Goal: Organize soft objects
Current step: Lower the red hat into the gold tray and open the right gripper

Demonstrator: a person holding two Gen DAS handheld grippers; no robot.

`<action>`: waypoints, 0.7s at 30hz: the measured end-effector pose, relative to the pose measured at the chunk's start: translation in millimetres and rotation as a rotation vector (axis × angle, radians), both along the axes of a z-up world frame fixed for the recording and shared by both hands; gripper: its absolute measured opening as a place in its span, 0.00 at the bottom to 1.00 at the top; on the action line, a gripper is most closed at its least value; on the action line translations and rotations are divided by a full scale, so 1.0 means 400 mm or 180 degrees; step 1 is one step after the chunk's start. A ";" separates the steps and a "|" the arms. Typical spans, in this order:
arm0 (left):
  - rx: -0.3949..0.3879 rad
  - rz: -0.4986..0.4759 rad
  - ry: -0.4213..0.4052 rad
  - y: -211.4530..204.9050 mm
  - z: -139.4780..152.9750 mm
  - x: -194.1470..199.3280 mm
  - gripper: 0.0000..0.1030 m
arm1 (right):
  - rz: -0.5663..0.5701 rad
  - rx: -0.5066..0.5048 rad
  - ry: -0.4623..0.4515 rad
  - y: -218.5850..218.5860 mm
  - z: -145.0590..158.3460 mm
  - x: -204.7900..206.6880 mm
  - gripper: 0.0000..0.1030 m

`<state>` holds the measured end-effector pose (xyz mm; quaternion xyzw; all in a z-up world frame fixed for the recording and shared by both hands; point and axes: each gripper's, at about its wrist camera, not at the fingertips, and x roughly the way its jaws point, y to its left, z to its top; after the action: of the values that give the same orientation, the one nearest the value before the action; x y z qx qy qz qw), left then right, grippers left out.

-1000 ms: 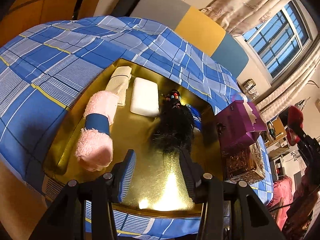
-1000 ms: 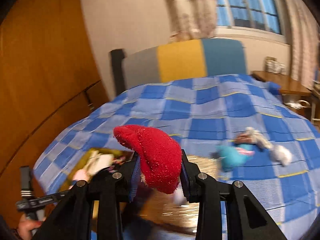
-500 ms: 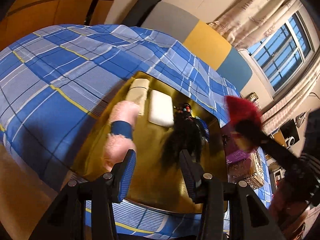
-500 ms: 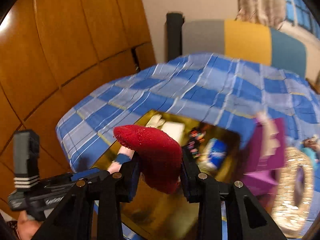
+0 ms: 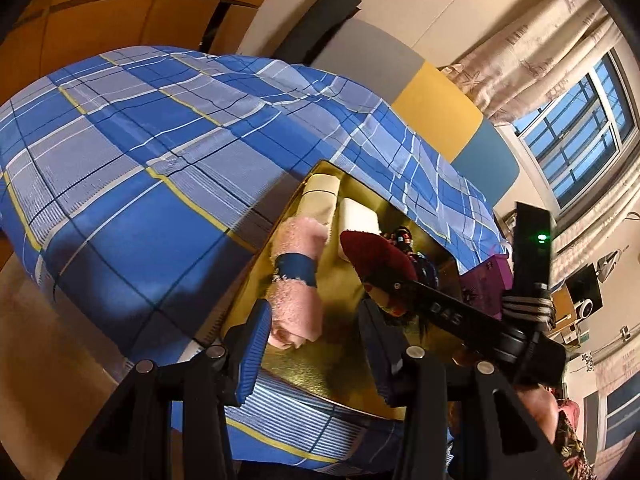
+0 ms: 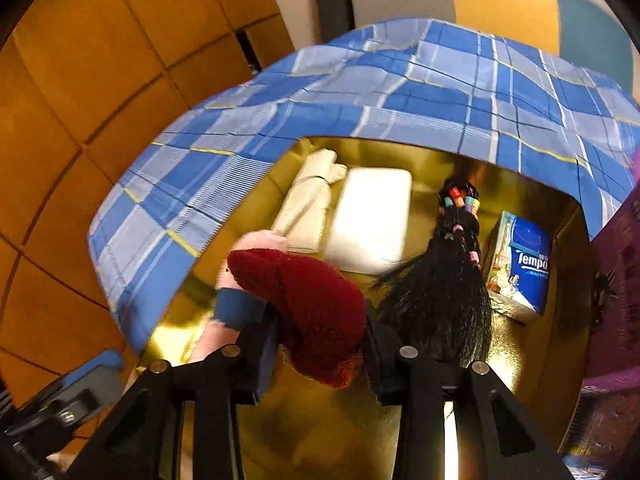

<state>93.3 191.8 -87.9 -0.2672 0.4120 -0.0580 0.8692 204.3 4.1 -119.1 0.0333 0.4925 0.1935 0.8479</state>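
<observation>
One red sock [image 6: 304, 312] now over tray [image 6: 400, 432]

Right gripper [image 6: 320, 336] carrying fuzzy dark-red sock [image 6: 304, 304] swung from over bed to above shiny gold tray [image 6: 520, 364], entering left view.

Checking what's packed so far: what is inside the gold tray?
In the gold tray: cream cloth, white pad, pink roll, black hairpiece, tissue pack. The red sock hides part.

Red sock [image 6: 308, 312] between jaws
</observation>
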 end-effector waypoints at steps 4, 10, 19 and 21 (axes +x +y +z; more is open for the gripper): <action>-0.0055 0.0009 -0.0005 0.006 -0.004 -0.003 0.44 | -0.0161 -0.0049 0.0106 -0.018 -0.025 0.018 0.50; -0.0081 -0.0012 0.0000 -0.002 -0.010 0.003 0.44 | -0.0232 0.0077 0.0146 -0.067 -0.004 -0.020 0.57; -0.0030 -0.0149 0.0021 -0.051 -0.006 0.007 0.44 | -0.0049 0.0207 -0.0169 -0.102 0.098 -0.126 0.59; -0.0001 -0.0183 0.0027 -0.065 -0.003 0.008 0.44 | -0.0006 0.0204 -0.0263 -0.110 0.122 -0.147 0.61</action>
<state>96.5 165.7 -89.1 -0.2557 0.4232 -0.0819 0.8654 145.4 -39.9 -70.3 0.0530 0.4507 0.2095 0.8661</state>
